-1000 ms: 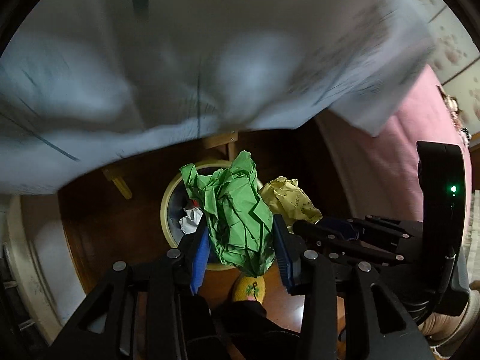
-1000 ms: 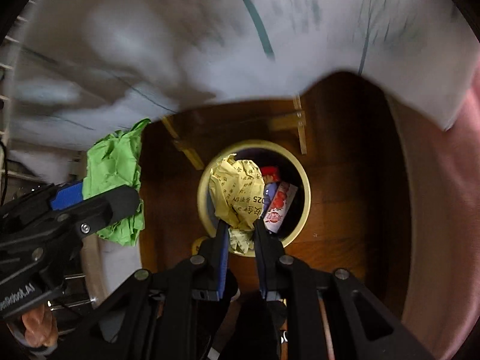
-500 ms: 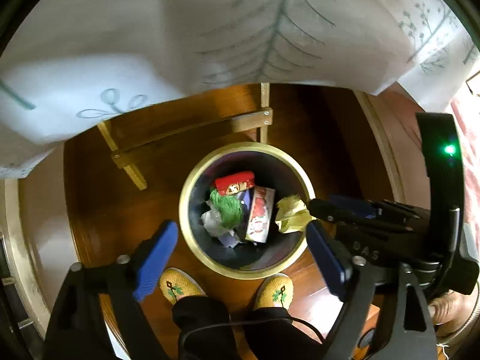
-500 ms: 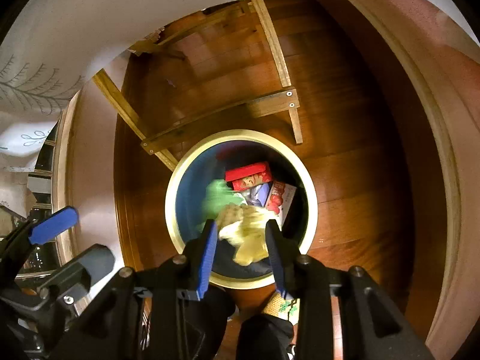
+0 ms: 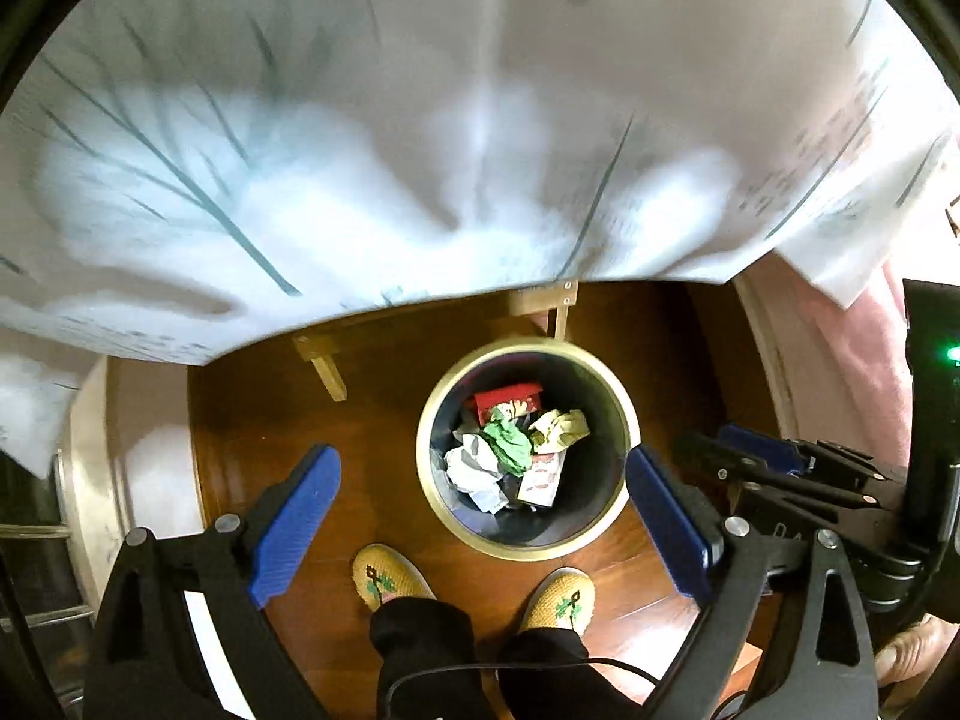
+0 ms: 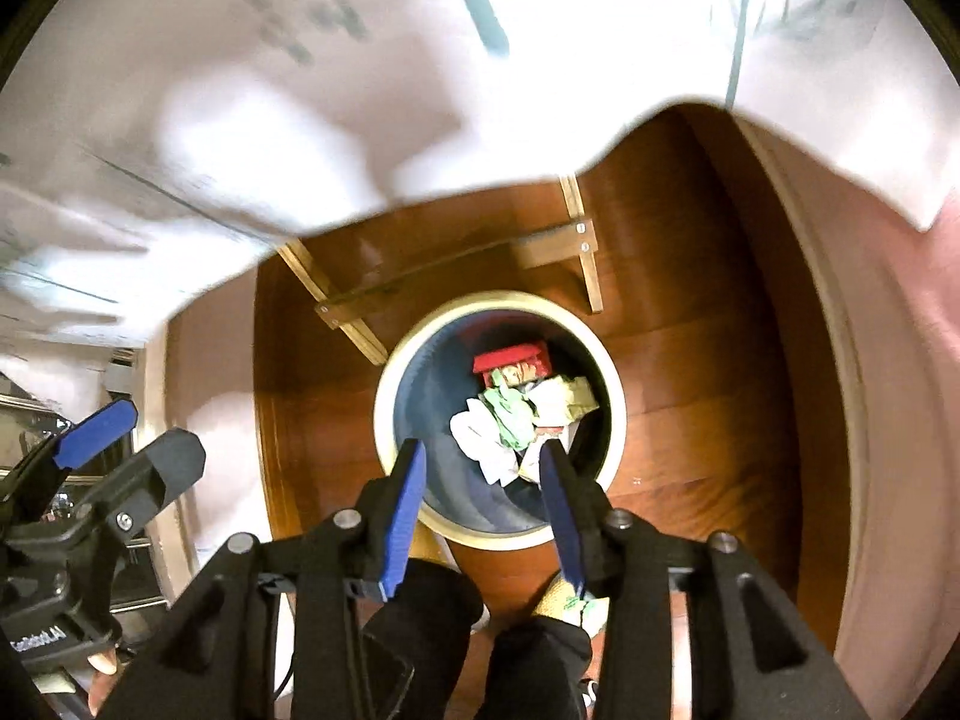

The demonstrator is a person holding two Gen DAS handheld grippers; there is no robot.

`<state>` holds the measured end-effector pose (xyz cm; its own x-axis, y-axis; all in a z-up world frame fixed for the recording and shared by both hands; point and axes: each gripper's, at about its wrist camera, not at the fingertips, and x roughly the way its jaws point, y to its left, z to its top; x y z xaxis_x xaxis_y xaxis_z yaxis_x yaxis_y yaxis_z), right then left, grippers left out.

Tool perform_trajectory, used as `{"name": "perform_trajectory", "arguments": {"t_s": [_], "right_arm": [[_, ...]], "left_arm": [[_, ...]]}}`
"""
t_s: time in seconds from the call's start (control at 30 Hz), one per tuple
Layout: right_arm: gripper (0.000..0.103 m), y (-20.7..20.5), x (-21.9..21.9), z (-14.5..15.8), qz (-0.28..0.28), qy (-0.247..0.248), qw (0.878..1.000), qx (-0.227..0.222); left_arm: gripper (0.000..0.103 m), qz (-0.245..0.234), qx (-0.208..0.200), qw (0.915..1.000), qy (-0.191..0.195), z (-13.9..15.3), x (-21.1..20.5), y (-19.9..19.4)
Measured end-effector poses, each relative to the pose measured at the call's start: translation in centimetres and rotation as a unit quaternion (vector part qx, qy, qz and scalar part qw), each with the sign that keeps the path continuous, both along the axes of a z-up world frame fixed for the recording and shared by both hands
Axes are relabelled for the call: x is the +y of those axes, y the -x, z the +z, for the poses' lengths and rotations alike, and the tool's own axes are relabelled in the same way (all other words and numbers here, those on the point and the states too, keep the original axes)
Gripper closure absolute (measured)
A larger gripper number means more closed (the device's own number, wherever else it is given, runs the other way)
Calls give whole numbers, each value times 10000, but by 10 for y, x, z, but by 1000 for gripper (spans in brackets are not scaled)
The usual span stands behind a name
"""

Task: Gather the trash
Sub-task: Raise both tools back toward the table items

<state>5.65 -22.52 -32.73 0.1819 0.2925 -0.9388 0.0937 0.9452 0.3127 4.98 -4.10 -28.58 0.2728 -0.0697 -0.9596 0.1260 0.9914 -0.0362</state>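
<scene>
A round trash bin [image 5: 435, 504] [image 6: 384, 414] with a cream rim stands on the wood floor below both grippers. Inside lie a green paper ball [image 5: 510, 445] [image 6: 509, 414], a yellow paper ball [image 5: 561, 427] [image 6: 564, 399], white crumpled paper [image 5: 471, 468] [image 6: 480, 444], a red box [image 5: 504, 397] [image 6: 510, 359] and a red-and-white wrapper [image 5: 543, 480]. My left gripper [image 5: 483, 495] is open and empty above the bin. My right gripper [image 6: 483, 468] is open and empty above the bin; it also shows in the left wrist view [image 5: 756, 462].
A white tablecloth [image 5: 420, 120] [image 6: 300, 90] with leaf print hangs over the top of both views. A wooden table frame [image 6: 468, 264] crosses behind the bin. The person's feet in yellow slippers [image 5: 390, 579] stand in front of the bin. A pink cushion [image 6: 900, 420] is at right.
Both grippers let go of their paper balls: the green and yellow balls dropped into the bin. Both jaws opened and the grippers rose away from the bin.
</scene>
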Motion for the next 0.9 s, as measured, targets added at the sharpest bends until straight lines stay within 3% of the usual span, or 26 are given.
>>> {"name": "perform_trajectory", "arguments": {"t_s": [0.13, 0.23, 0.43, 0.57, 0.9], "right_arm": [[63, 2, 0, 46, -45, -41, 9998, -172], [56, 4, -3, 83, -13, -68, 9995, -317], [54, 10, -7, 172, 150, -132, 9968, -775], [47, 12, -6, 222, 321, -174, 9927, -1145], [46, 8, -9, 313, 531, -190, 9776, -2027]], "left_arm": [[8, 106, -151, 9998, -27, 51, 3, 2], [8, 144, -327, 9994, -14, 91, 5, 4], [8, 198, -626, 9978, 61, 169, 12, 11], [8, 157, -874, 9960, 11, 215, 14, 15], [8, 264, -1557, 9874, -36, 311, 18, 15]]}}
